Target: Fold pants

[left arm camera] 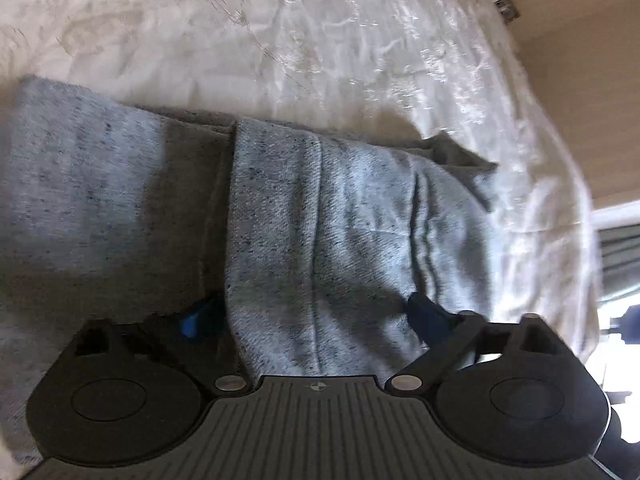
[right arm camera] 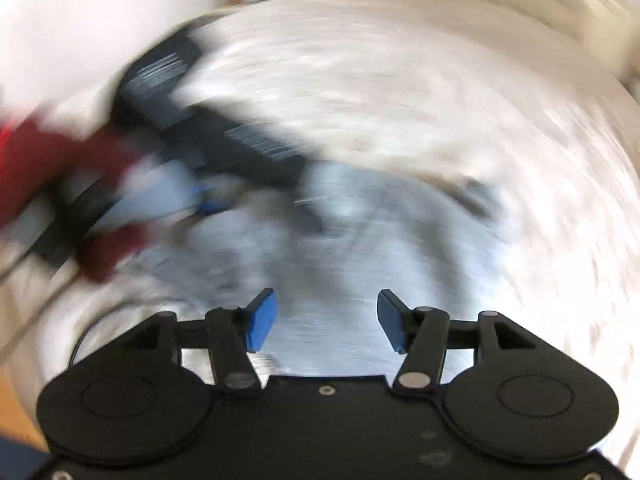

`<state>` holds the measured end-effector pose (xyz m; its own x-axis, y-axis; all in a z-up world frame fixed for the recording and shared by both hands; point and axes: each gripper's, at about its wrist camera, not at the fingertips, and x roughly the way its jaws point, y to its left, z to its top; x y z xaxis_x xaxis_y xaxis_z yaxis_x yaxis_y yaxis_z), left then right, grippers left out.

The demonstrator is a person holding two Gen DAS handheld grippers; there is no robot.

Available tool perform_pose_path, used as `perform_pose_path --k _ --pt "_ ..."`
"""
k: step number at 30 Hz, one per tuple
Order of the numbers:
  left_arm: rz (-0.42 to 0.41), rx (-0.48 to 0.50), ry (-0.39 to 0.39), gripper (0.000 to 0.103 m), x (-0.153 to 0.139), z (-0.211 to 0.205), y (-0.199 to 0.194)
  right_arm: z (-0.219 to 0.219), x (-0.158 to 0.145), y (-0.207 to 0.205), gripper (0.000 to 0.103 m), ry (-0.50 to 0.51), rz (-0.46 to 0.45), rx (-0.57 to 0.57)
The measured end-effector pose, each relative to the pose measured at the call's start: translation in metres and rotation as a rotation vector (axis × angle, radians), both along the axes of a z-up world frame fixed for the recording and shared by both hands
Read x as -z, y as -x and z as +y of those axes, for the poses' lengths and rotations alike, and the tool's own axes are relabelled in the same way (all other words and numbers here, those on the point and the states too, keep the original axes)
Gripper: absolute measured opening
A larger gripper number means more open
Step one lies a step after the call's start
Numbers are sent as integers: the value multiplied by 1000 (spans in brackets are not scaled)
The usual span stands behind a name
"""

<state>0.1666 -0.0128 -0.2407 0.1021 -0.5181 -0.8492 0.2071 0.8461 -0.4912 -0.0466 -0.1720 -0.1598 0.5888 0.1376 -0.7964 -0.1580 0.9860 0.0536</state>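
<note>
Grey heathered pants (left arm camera: pixel 340 208) lie across a white bedspread (left arm camera: pixel 280 40), with one folded layer resting over another. My left gripper (left arm camera: pixel 308 318) is low over the near edge of the upper layer. Its blue pads stand wide apart with the cloth between them, and the left pad (left arm camera: pixel 192 320) is partly tucked beside the fold's edge. The right wrist view is heavily blurred. In it my right gripper (right arm camera: pixel 328 322) is open over the pants (right arm camera: pixel 360 240), with nothing between its blue pads (right arm camera: pixel 262 322).
The bedspread's right edge drops to a tan floor (left arm camera: pixel 580 100). In the right wrist view, the left gripper's black body (right arm camera: pixel 192 120) and a person's red sleeve (right arm camera: pixel 48 152) are at the upper left. White bedspread (right arm camera: pixel 400 80) lies beyond the pants.
</note>
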Motion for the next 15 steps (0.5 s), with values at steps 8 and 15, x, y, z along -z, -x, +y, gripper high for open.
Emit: perform_pose_path --k 8,15 --pt "-145 -83 -82 10 -27 1 23 -103 38 -41 59 -267 164 401" --pt "-366 -140 -55 8 -101 26 60 -116 50 -41 59 -348 166 470"
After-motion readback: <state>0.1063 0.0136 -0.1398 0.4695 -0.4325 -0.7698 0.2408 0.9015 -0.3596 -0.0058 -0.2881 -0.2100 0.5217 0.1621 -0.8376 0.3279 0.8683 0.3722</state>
